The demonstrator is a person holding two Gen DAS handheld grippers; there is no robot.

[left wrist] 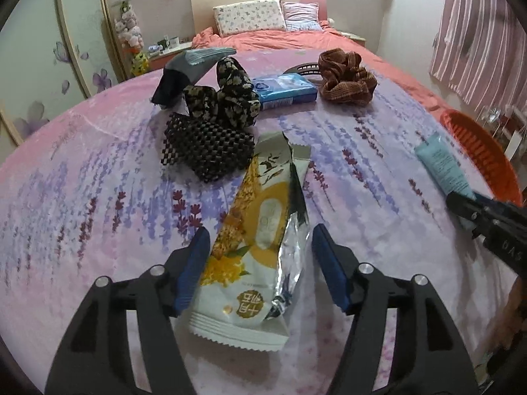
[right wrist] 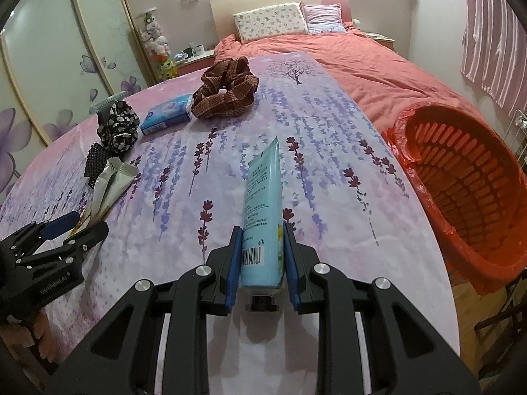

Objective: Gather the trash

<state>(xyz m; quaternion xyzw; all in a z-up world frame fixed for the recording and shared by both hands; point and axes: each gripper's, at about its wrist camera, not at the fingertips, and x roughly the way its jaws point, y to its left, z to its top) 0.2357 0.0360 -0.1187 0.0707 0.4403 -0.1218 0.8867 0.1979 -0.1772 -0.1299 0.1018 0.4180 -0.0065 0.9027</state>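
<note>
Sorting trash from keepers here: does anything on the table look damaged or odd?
The snack wrapper between the open left hand-held gripper pads is torn open at its top, foil lining showing: clearly trash.

A desk (right wrist: pixel 329 131) draped in lavender-print cloth carries a torn yellow-and-white snack wrapper (left wrist: pixel 253 247), two fabric scrunchies (left wrist: pixel 346 79), a blue tissue pack (left wrist: pixel 283 92) and black mesh (left wrist: pixel 204 148).

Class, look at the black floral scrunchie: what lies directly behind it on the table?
Behind the black floral scrunchie lie a grey packet and a blue box. The scrunchie covers the box's left end.
</note>
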